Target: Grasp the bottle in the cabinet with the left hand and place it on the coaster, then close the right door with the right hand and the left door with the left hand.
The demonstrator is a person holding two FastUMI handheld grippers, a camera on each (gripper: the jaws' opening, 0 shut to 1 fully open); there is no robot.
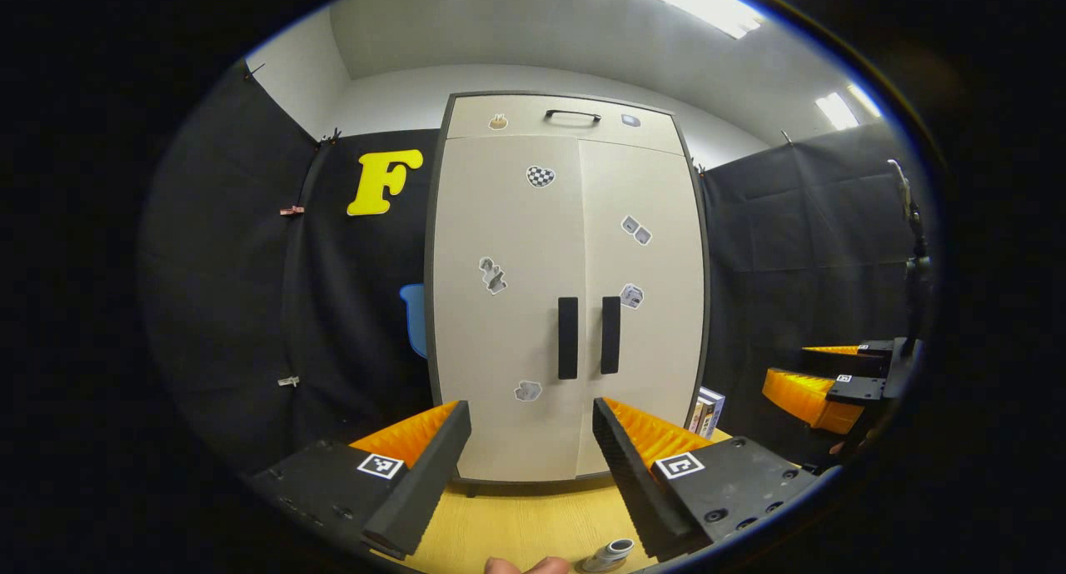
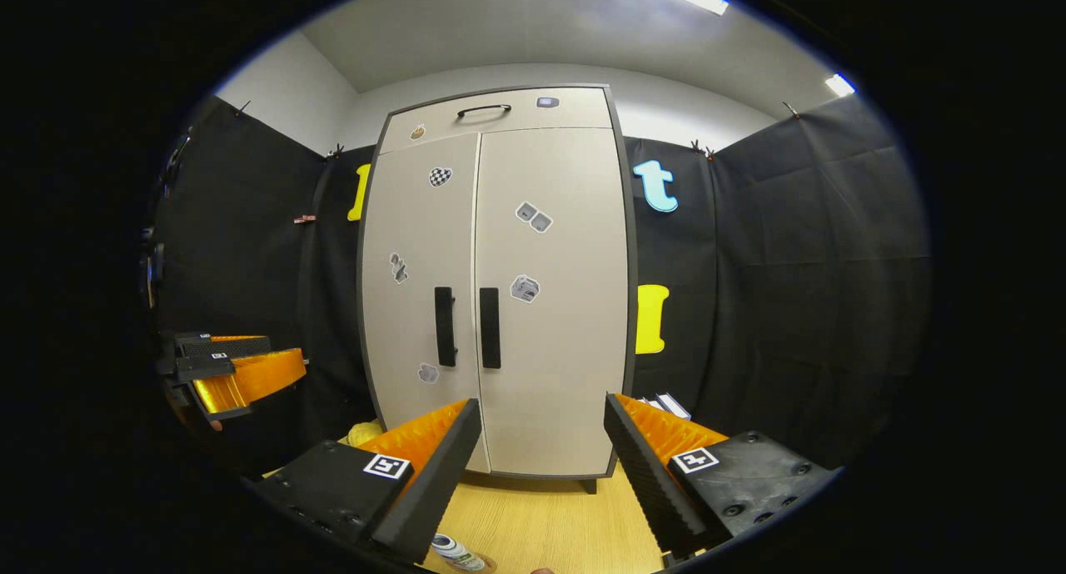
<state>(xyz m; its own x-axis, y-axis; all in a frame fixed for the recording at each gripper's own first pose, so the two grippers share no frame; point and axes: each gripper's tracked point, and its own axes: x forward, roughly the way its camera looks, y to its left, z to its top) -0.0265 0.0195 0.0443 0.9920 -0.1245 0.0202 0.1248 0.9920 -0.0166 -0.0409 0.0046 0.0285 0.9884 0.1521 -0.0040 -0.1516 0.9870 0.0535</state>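
Cabinet [image 1: 566, 291] doors closed. Left gripper [image 1: 531, 466] and right gripper [image 2: 541, 466] jaws spread, empty. Bottle [image 1: 608, 555] below. Right gripper view adds yellow object [image 2: 364, 432] beside cabinet.

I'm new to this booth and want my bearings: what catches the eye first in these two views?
The tall pale cabinet stands dead centre on the wooden table, both doors closed, two dark vertical handles side by side and small stickers dotted over it. Both grippers, left gripper and right gripper, point at it with fingers spread. A bottle sits on the table at the near edge.
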